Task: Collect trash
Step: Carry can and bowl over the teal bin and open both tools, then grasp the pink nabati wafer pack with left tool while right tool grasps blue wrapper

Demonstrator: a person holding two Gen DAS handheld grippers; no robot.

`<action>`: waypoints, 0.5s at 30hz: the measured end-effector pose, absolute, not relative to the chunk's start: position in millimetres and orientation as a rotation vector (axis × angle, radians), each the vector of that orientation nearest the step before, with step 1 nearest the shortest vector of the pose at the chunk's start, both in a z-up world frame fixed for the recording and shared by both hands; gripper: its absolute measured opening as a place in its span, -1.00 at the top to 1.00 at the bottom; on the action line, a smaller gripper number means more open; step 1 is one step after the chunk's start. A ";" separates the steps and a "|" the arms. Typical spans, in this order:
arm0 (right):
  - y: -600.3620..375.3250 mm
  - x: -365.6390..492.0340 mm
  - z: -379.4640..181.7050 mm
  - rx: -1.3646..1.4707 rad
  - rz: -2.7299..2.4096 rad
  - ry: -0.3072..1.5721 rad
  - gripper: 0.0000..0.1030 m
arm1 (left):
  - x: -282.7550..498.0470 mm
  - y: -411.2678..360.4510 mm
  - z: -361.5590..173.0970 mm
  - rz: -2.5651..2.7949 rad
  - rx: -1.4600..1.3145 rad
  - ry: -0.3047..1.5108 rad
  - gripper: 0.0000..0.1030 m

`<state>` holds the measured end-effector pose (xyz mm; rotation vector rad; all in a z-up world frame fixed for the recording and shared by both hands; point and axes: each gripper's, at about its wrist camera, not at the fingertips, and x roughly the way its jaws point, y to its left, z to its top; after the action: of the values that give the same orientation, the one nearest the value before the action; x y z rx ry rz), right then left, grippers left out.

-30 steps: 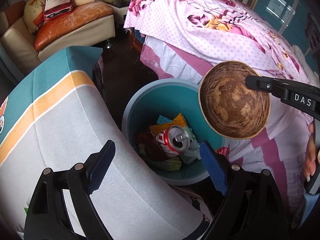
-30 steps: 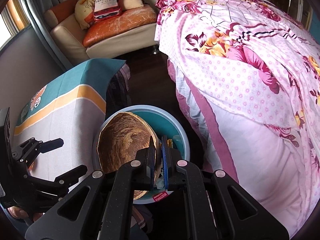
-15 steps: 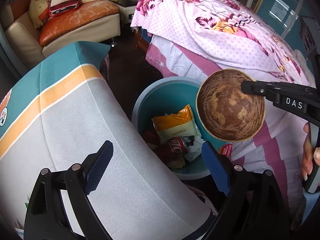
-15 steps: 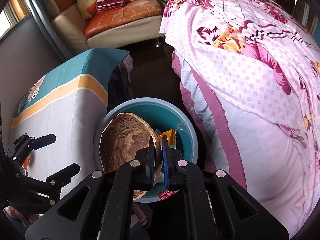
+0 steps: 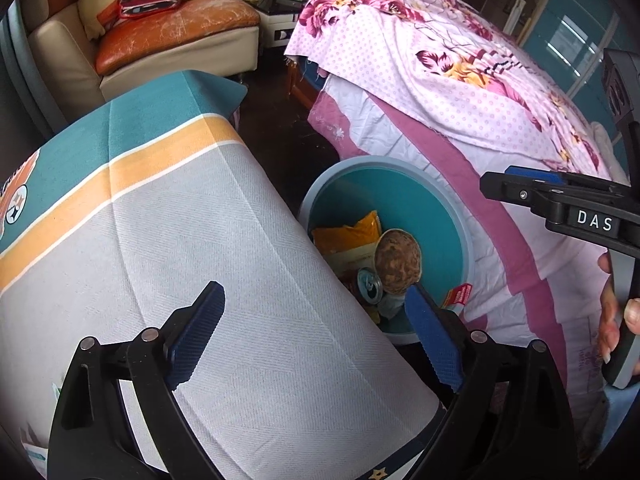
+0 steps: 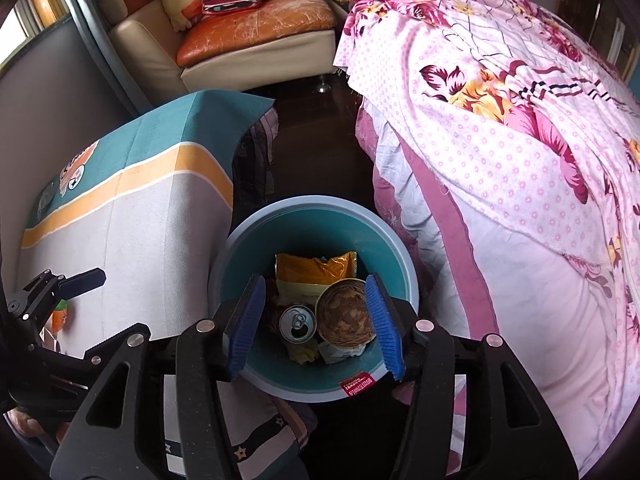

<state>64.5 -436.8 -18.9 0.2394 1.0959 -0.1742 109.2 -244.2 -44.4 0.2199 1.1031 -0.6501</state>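
A teal trash bin [image 6: 320, 210] stands on the floor between the table and the bed; it also shows in the left wrist view [image 5: 400, 168]. Inside lie a brown coconut shell [image 6: 346, 316], a drink can [image 6: 297, 323] and a yellow snack wrapper [image 6: 316, 268]. The shell [image 5: 397, 262] and can [image 5: 369, 285] also show in the left wrist view. My right gripper [image 6: 316, 320] is open and empty, directly above the bin. My left gripper [image 5: 316, 332] is open and empty over the table's edge, beside the bin. The right gripper [image 5: 560, 196] shows there from the side.
A table under a grey, orange and teal cloth [image 5: 160, 240] is left of the bin. A bed with a pink floral cover [image 6: 500, 140] is on the right. A sofa with an orange cushion [image 6: 256, 24] stands at the back. Dark floor [image 6: 316, 128] runs between.
My right gripper opened and let go of the coconut shell, which dropped into the bin. My left gripper drew back a little from the bin.
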 end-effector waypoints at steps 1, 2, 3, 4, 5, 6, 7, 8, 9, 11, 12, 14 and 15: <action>-433.7 64.4 -17.0 0.233 -0.173 1.095 -0.06 | 109.2 -240.2 -42.9 -0.649 0.214 1.100 -0.78; -429.9 64.4 -15.0 0.226 -0.172 1.096 -0.06 | 109.2 -236.0 -41.4 -0.647 0.208 1.098 -0.78; -425.9 64.4 -13.1 0.220 -0.170 1.096 -0.06 | 109.1 -231.9 -39.7 -0.645 0.202 1.096 -0.78; -421.6 64.7 -11.1 0.215 -0.166 1.097 -0.08 | 108.8 -227.3 -38.1 -0.643 0.195 1.093 -0.78; -417.1 65.0 -9.1 0.209 -0.163 1.098 -0.12 | 109.1 -223.1 -36.2 -0.641 0.188 1.091 -0.78; -412.3 65.5 -6.9 0.202 -0.159 1.098 -0.15 | 108.8 -217.7 -34.7 -0.638 0.179 1.088 -0.78; -407.0 65.9 -4.8 0.193 -0.156 1.097 -0.18 | 108.5 -212.7 -33.3 -0.635 0.171 1.086 -0.78; -401.7 66.6 -2.6 0.184 -0.150 1.099 -0.19 | 108.3 -207.4 -31.9 -0.631 0.161 1.085 -0.79; -395.7 67.1 -0.7 0.176 -0.143 1.101 -0.19 | 107.8 -201.9 -30.6 -0.628 0.150 1.084 -0.79; -382.7 68.1 2.6 0.160 -0.127 1.106 -0.31 | 106.4 -190.1 -28.4 -0.621 0.131 1.082 -0.79; -375.8 68.1 4.4 0.149 -0.120 1.106 -0.32 | 105.4 -184.0 -27.6 -0.617 0.125 1.082 -0.79; -361.8 68.7 7.9 0.128 -0.105 1.110 -0.35 | 103.5 -170.0 -25.9 -0.607 0.115 1.079 -0.79; -355.0 69.2 8.8 0.121 -0.097 1.113 -0.37 | 102.2 -162.0 -25.1 -0.601 0.111 1.076 -0.79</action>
<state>69.2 -355.0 8.8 0.1215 1.1128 -0.0972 102.2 -162.0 -25.1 0.1110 1.0762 -0.6006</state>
